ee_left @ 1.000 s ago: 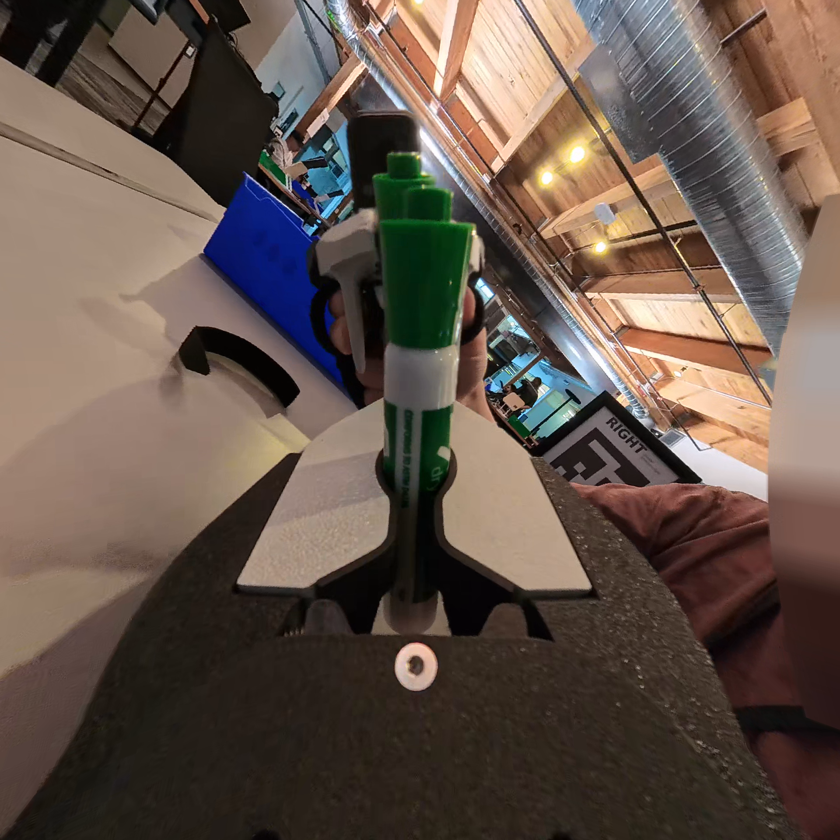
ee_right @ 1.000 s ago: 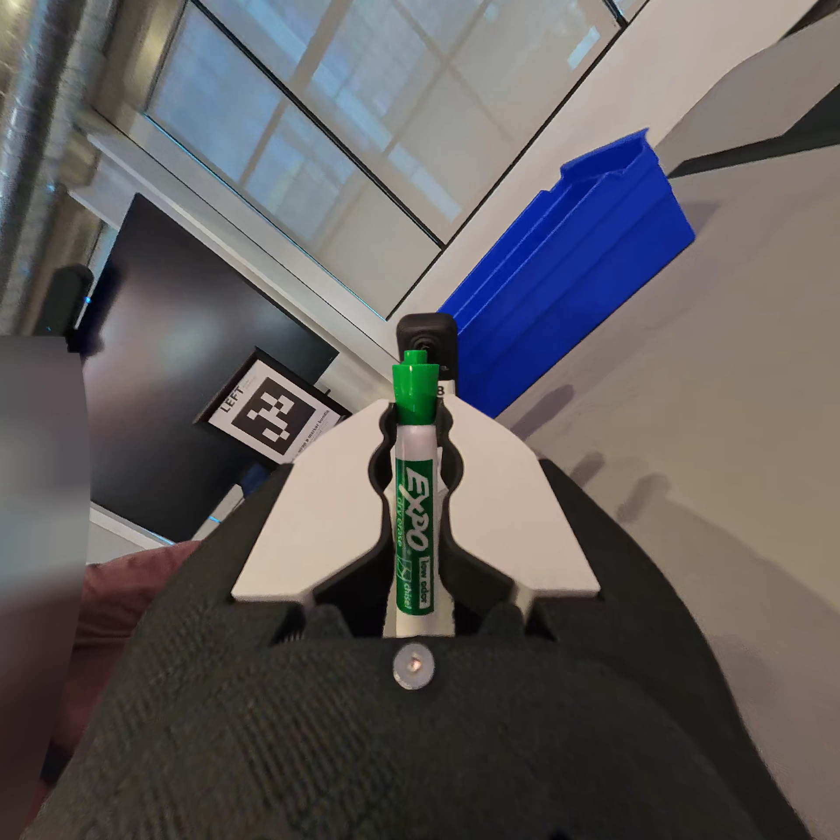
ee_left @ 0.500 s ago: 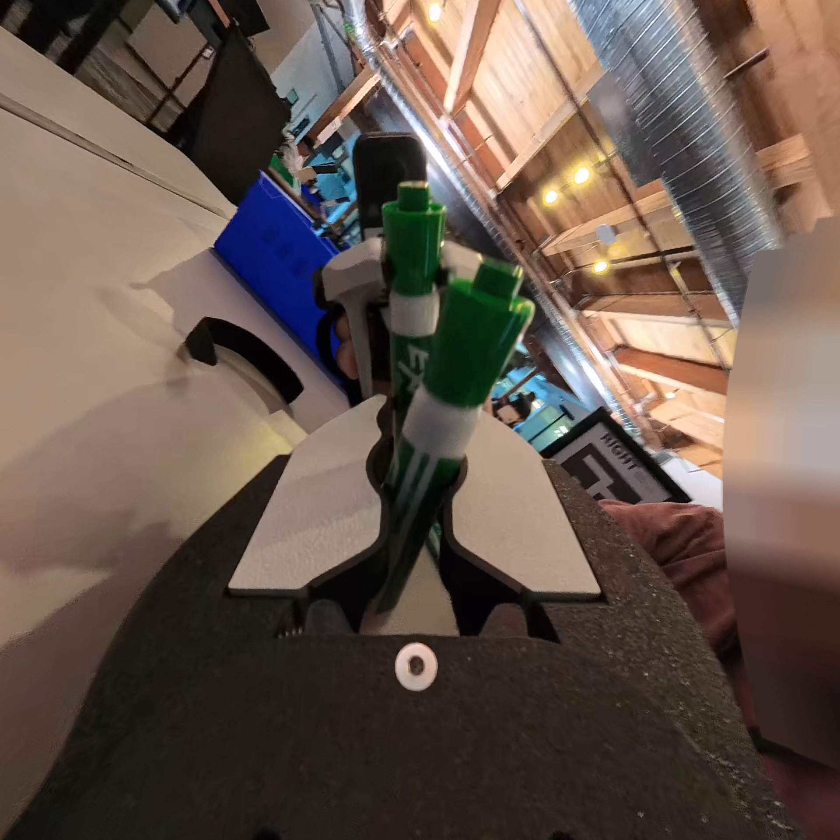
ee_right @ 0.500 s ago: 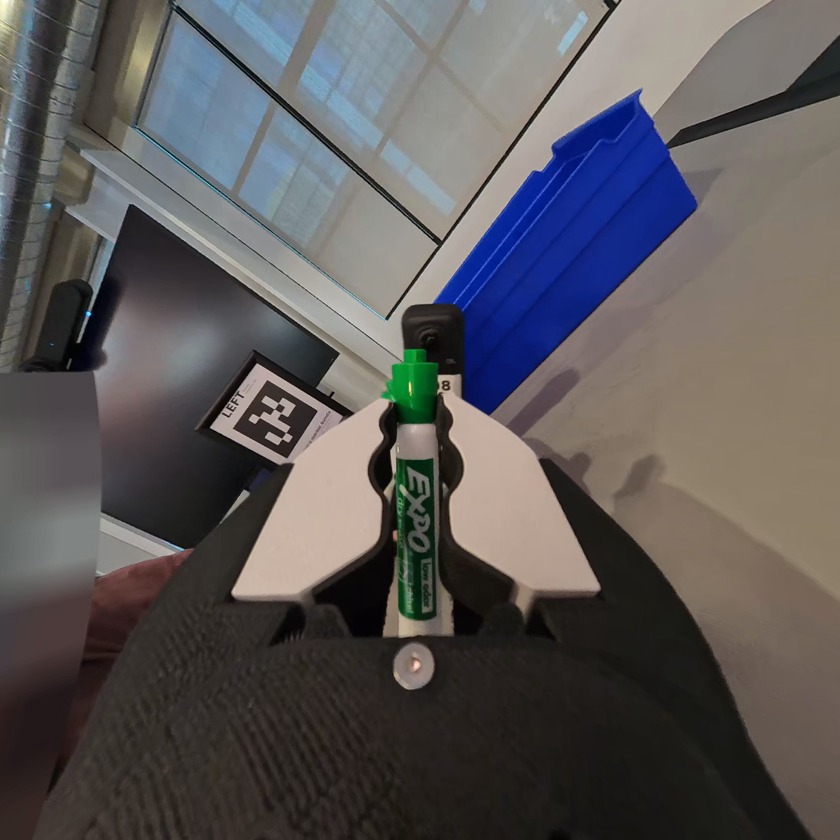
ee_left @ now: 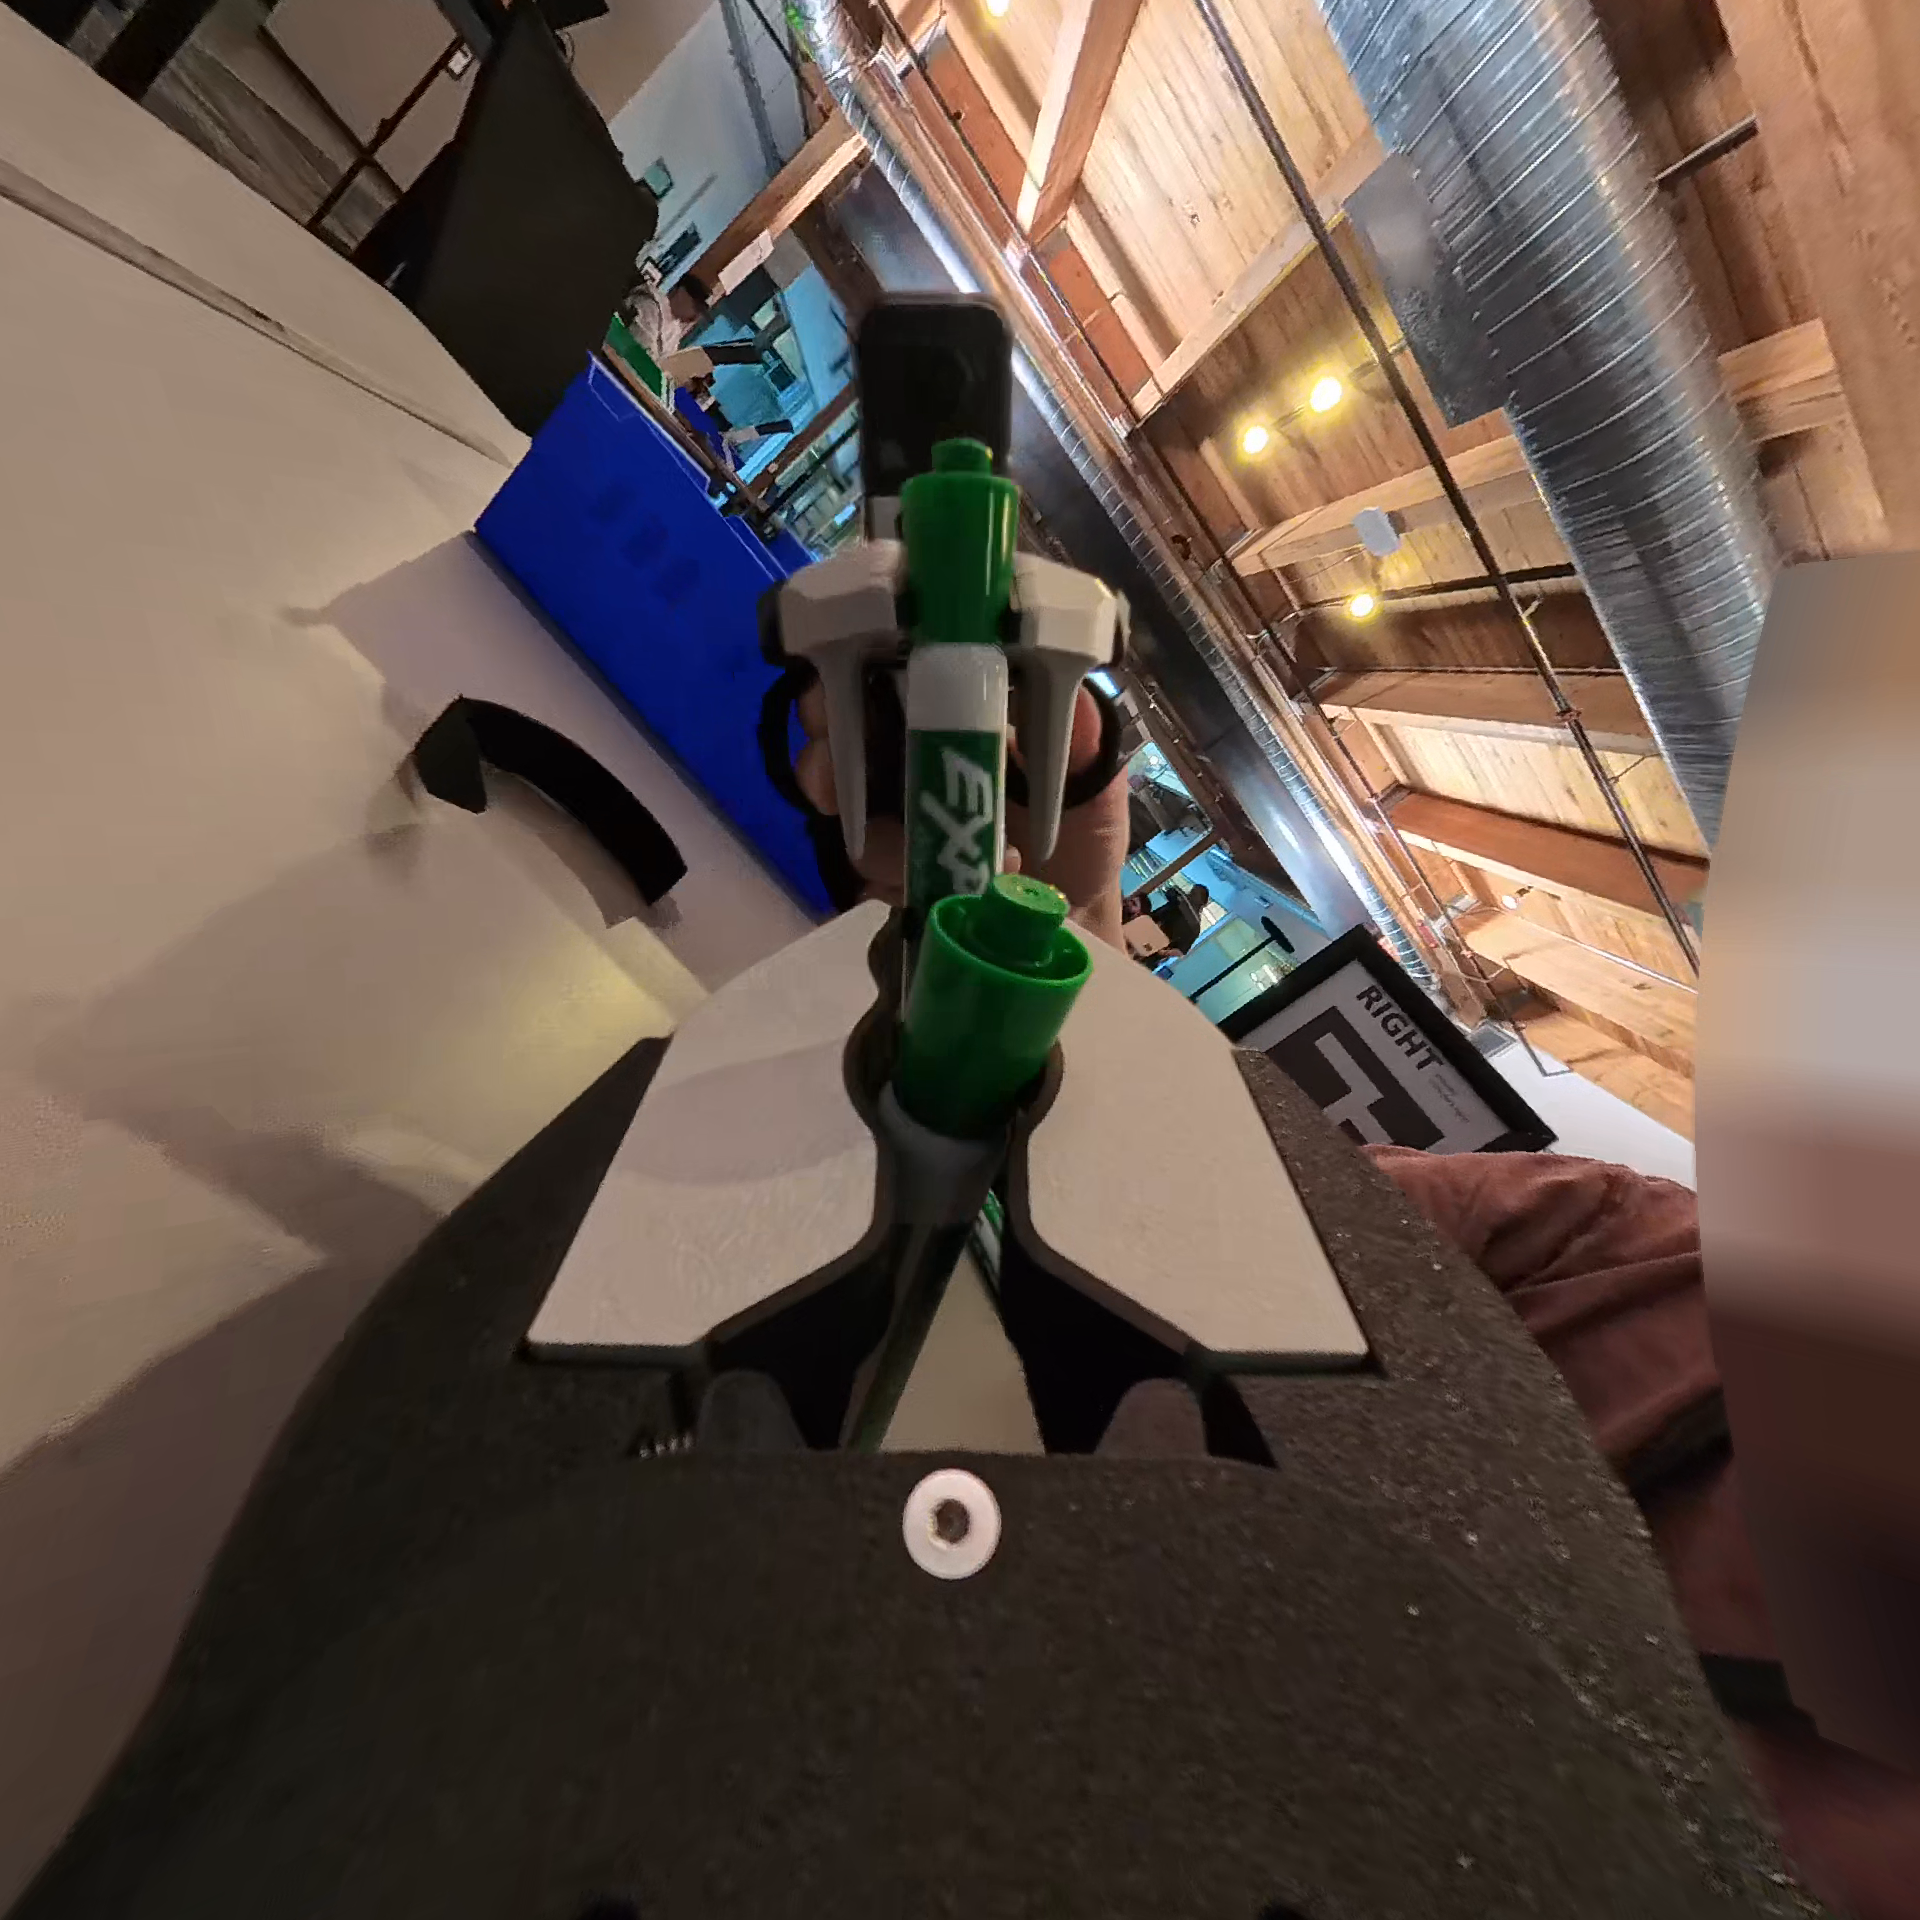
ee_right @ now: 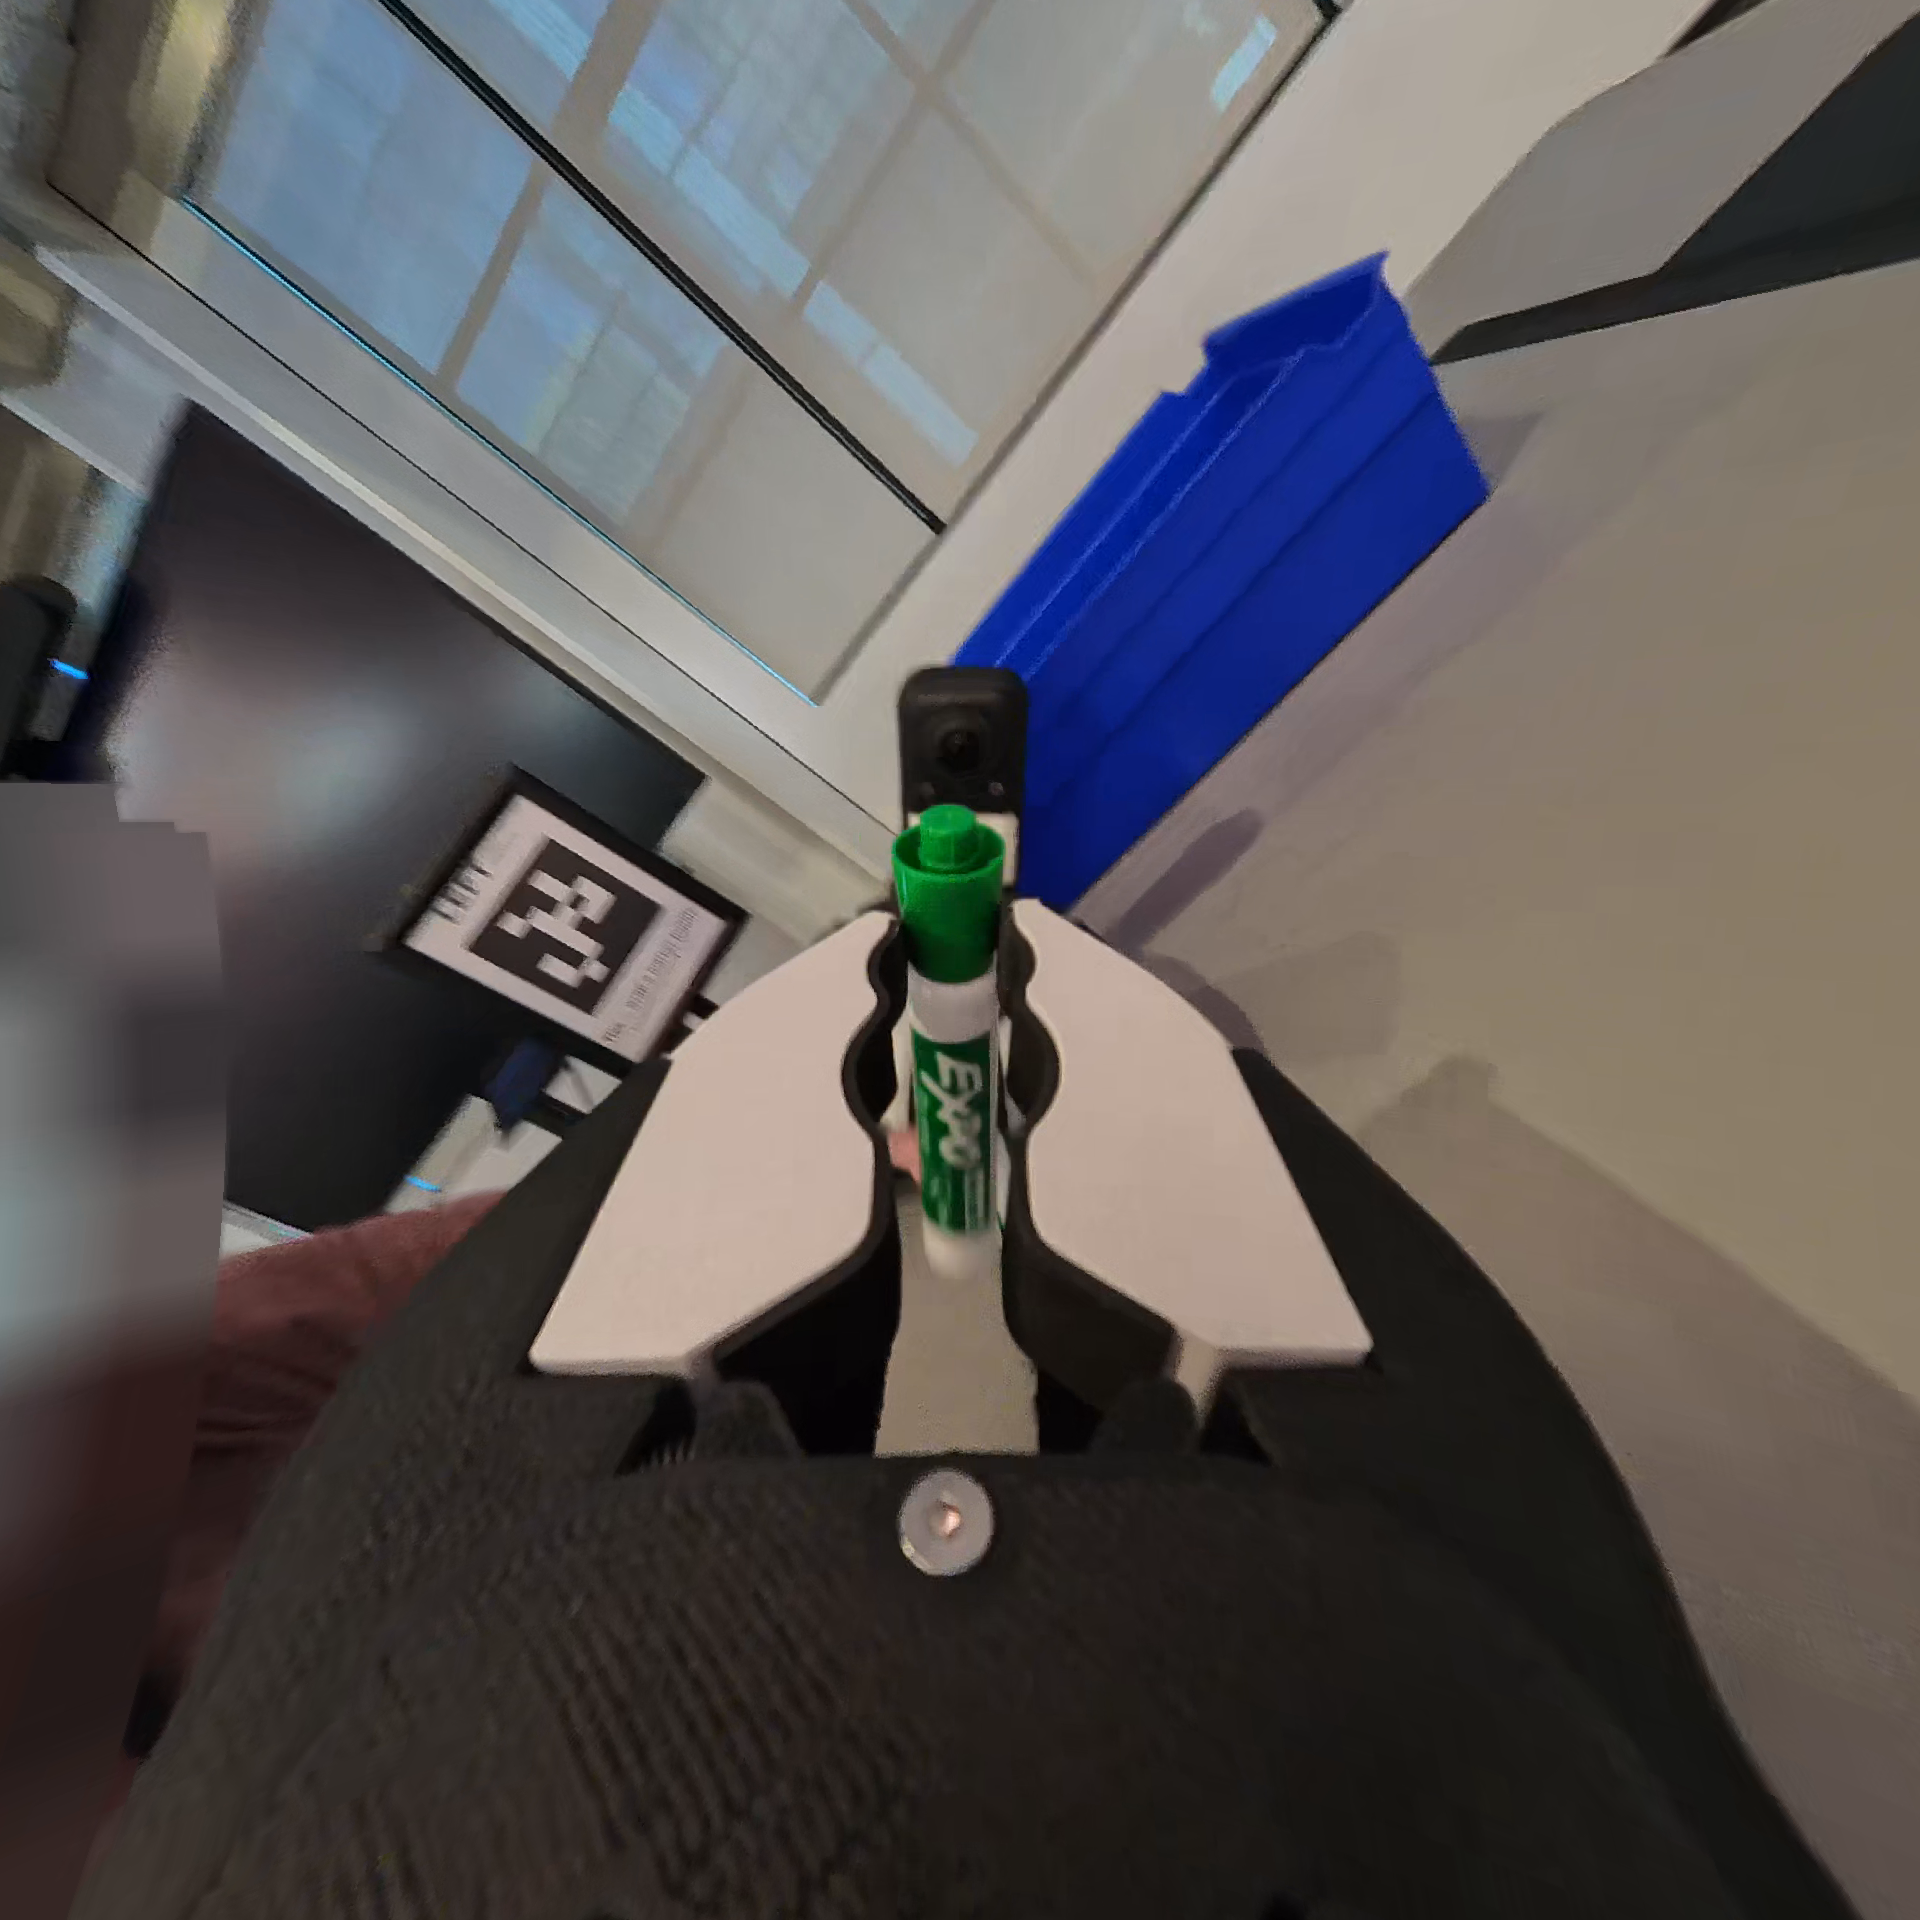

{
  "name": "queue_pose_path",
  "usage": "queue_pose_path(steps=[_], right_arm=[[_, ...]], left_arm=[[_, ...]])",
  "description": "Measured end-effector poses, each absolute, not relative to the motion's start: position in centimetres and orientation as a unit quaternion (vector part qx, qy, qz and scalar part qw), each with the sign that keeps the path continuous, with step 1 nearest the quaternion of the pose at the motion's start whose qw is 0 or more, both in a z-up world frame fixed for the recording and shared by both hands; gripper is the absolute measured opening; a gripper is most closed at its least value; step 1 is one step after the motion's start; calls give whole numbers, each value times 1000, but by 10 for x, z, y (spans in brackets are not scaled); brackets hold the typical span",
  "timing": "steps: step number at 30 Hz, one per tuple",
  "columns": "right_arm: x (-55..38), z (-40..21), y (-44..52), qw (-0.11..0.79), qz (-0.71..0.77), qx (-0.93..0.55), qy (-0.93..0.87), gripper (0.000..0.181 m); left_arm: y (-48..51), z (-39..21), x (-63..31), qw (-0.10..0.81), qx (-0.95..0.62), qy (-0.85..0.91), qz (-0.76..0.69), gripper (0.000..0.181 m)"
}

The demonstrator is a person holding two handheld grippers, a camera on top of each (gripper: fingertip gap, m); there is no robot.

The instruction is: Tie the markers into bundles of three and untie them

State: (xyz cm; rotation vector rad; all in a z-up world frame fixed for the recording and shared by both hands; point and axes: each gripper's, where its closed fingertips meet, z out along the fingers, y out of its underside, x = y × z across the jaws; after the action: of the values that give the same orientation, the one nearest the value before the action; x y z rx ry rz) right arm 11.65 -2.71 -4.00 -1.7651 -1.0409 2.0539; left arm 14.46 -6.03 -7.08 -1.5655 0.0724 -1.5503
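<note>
A pale table (ee_left: 187, 644) — a blue bin (ee_left: 634, 613) stands directly on it.

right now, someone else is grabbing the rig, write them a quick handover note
Left gripper: shut on a green marker, cap end pointing forward.
Right gripper: shut on a second marker; the left view shows it just beyond the left one, the two grippers facing each other in the air above the white table.
Blue bin sits at the table's far edge.
Done: no band or tie is visible, so nothing looks bundled.
Left: a third marker is not clearly in view; gather three, tie, then untie.
</note>
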Motion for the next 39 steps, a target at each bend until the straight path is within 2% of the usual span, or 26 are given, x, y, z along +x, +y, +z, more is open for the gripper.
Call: queue_pose_path(steps=[3,11,17,18,20,23,27,28,32,35,37,39], right_arm=[[149,-51,-29,150,632,-647,-399,18],[203,-121,-45,58,623,-728,-280,18],[204,-133,-42,36,601,-749,-278,18],[203,-133,-42,37,592,-751,-290,20],[202,-136,-42,57,560,-756,-334,38],[209,-127,-39,112,517,-747,-402,48],[247,-96,-81,162,512,-609,-584,44],[264,-101,-99,162,493,-563,-644,39],[315,-151,-133,147,369,-486,-779,41],[322,-169,-137,151,339,-481,-795,28],[313,-162,-136,179,347,-464,-795,7],[302,-161,-134,199,340,-441,-807,2]], left_arm=[[-62,-78,145,431,-676,38,-597,17],[-87,-141,198,243,-790,70,-558,16],[-88,-143,184,242,-797,57,-551,16],[-89,-145,181,238,-800,57,-547,16],[-88,-147,174,237,-806,50,-541,16],[-86,-148,167,239,-808,38,-537,16],[-82,-146,161,251,-819,48,-513,16],[-80,-146,158,256,-825,53,-501,16],[-63,-141,140,272,-844,48,-459,16],[-50,-143,130,248,-855,35,-454,16],[-44,-149,130,215,-865,40,-451,16],[-38,-155,135,195,-870,50,-450,16]])
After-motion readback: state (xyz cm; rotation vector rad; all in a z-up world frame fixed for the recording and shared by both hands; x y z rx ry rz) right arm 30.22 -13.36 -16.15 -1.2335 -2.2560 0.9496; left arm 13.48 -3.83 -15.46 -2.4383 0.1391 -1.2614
